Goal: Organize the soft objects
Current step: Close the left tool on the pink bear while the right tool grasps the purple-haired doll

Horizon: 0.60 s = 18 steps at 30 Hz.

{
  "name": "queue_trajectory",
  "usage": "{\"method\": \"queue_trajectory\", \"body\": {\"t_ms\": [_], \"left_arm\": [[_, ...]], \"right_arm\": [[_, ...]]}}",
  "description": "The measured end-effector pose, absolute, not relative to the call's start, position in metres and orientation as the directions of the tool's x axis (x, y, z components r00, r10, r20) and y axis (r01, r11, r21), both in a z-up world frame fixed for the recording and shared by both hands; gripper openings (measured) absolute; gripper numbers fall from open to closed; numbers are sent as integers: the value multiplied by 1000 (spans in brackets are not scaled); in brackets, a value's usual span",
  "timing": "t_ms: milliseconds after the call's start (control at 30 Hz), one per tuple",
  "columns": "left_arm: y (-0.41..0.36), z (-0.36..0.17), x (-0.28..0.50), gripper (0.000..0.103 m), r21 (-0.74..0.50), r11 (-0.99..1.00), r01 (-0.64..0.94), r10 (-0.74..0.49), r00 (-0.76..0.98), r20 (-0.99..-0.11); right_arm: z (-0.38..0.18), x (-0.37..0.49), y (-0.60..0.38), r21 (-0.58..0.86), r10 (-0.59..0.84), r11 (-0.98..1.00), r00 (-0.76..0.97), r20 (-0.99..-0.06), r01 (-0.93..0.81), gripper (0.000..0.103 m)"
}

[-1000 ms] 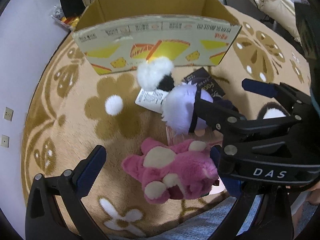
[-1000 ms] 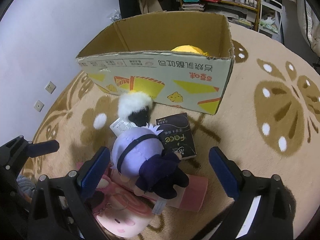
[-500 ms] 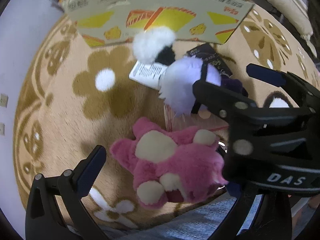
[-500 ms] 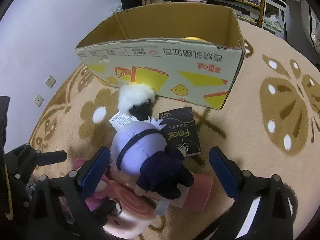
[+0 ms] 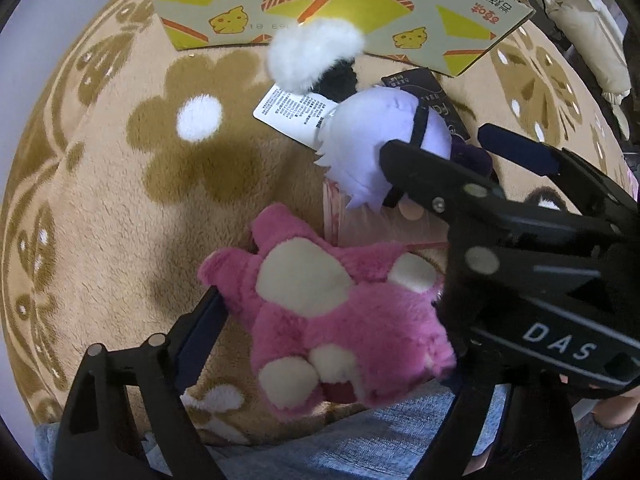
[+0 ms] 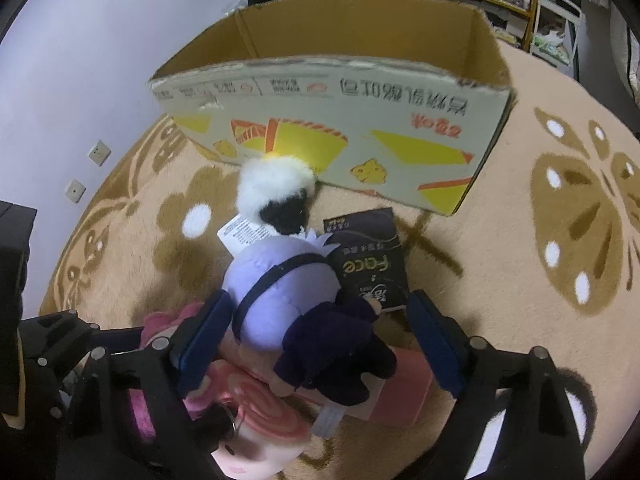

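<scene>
Cardboard box (image 6: 344, 96) beyond on the carpet (image 5: 100, 184), pink bear (image 5: 336, 320) between closing left gripper (image 5: 320, 344) pads, purple doll (image 6: 296, 300) between closing right gripper (image 6: 320, 336) pads, both spread, dark packet (image 6: 372, 264) beside.

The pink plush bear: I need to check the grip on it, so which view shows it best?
The left wrist view: the pink plush bear lies whole and close. In the right wrist view only a pink edge shows behind a gripper finger.
</scene>
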<state>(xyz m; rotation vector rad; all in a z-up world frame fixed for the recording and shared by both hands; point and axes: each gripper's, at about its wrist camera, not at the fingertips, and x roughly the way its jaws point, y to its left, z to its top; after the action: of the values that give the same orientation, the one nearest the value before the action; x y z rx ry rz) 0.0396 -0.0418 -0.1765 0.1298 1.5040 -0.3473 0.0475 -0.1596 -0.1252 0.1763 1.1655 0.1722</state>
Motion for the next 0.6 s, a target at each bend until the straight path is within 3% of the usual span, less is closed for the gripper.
{"method": "queue_trajectory", "body": {"t_ms": [600], "left_arm": [[-53, -196, 36, 88, -158, 952, 263, -150, -50, -987]], "right_arm": [[-144, 53, -142, 142, 163, 986, 363, -917, -86, 92]]}}
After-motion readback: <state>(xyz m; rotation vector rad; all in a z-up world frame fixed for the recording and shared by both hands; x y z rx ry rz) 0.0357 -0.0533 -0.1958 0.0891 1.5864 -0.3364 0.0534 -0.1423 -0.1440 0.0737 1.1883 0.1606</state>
